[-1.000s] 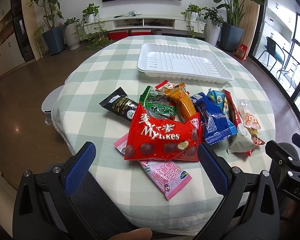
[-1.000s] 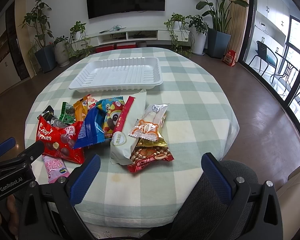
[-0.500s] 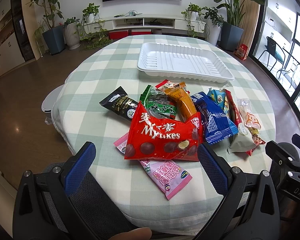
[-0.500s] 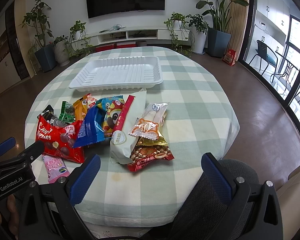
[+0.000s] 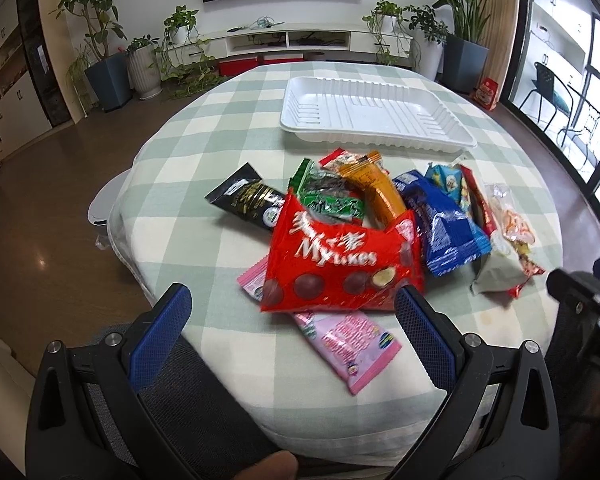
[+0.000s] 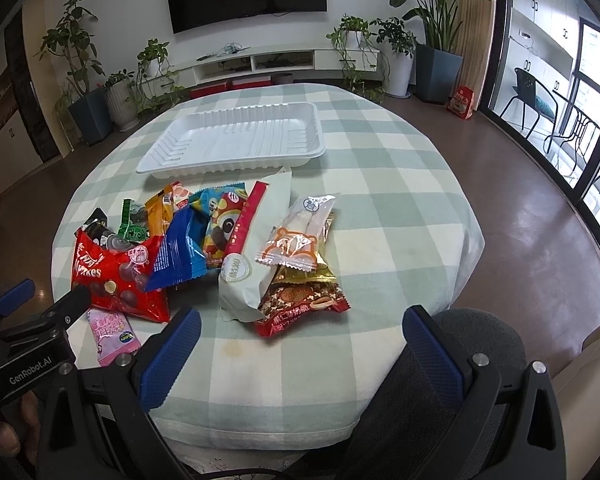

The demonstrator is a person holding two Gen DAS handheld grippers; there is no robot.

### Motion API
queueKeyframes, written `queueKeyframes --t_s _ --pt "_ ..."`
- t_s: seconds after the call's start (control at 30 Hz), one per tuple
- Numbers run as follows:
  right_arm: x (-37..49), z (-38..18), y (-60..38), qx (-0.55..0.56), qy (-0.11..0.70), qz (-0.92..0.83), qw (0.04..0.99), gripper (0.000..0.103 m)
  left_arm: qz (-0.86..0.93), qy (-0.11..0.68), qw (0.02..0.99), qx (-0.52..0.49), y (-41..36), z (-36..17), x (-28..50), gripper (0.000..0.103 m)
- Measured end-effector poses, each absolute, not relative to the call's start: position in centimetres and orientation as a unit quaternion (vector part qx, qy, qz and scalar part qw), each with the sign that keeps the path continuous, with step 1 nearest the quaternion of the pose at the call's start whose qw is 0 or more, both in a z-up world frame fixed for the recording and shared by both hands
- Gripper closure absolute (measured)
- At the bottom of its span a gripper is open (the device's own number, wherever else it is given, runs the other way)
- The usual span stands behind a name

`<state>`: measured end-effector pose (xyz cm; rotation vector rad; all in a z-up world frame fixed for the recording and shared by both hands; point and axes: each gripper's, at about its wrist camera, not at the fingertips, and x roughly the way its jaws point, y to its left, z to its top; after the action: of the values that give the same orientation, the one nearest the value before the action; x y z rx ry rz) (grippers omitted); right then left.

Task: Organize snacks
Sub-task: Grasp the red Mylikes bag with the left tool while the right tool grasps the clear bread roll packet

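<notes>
A pile of several snack packets lies on the round checked table (image 5: 204, 152). The red Mylikes bag (image 5: 340, 264) tops a pink packet (image 5: 348, 340), with black (image 5: 248, 200), green (image 5: 328, 200), orange (image 5: 374, 188) and blue (image 5: 440, 224) packets beside it. Behind them sits an empty white tray (image 5: 376, 114). My left gripper (image 5: 292, 320) hangs open just in front of the red bag. My right gripper (image 6: 300, 340) is open near the table's front edge, below a pale green bag (image 6: 256, 248), a clear bear packet (image 6: 300, 240) and a red-gold packet (image 6: 304, 308). The tray (image 6: 236, 140) lies beyond.
A grey chair back (image 6: 472, 344) sits under my right gripper at the table's edge. Potted plants (image 5: 100, 40), a TV console (image 5: 284, 40) and a wall screen stand at the far wall. The left gripper's body (image 6: 28, 340) shows at the right wrist view's left edge.
Both grippers have crept slightly forward toward the pile; the snacks look a little larger. Nothing was grasped or shifted.
</notes>
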<state>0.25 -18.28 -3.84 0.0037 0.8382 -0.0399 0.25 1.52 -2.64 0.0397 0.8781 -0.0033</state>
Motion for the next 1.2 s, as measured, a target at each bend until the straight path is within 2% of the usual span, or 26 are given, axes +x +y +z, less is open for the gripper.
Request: queueKeyframes --t_s 0.17,0.3,0.4,0.47,0.63,0.7,0.8,0.9,1.2 --pt "0.0 -2.8 -19.4 0.005 0.388 -0.008 0.922 0.000 -0.084 0.445 0.889 -0.068 4.7 -4.3 -1.2 0.000" --pt "0.4 -2.9 -20.7 0.042 0.390 0.007 0.920 0.000 -0.082 0.486 0.869 -0.039 5.2 -5.6 -1.6 0.000" --pt "0.8 -3.1 -21.5 0.063 0.393 0.019 0.917 0.000 -0.094 0.453 0.886 -0.042 5.4 -4.4 -1.6 0.000" --pt "1.3 -3.3 -21.9 0.073 0.397 0.031 0.914 0.000 -0.121 0.426 0.897 0.013 4.2 -3.0 -1.0 0.000" --pt "1.7 -3.9 -22.6 0.103 0.413 0.066 0.903 0.007 -0.202 0.365 0.877 0.239 0.2 -1.8 0.9 0.000" --pt "1.7 -4.0 -22.5 0.101 0.415 0.071 0.901 0.012 -0.226 0.346 0.861 0.297 -0.7 -1.9 1.7 0.001" --pt "1.5 -4.2 -22.3 0.107 0.420 0.082 0.898 0.014 -0.265 0.331 0.822 0.380 -2.0 -2.7 2.8 0.010" --pt "1.6 -4.5 -22.2 0.108 0.427 0.087 0.894 0.014 -0.296 0.328 0.790 0.424 -2.5 -3.5 3.4 0.022" --pt "2.0 -4.9 -22.4 0.115 0.434 0.089 0.889 0.014 -0.368 0.340 0.723 0.476 -3.1 -5.1 4.2 0.024"
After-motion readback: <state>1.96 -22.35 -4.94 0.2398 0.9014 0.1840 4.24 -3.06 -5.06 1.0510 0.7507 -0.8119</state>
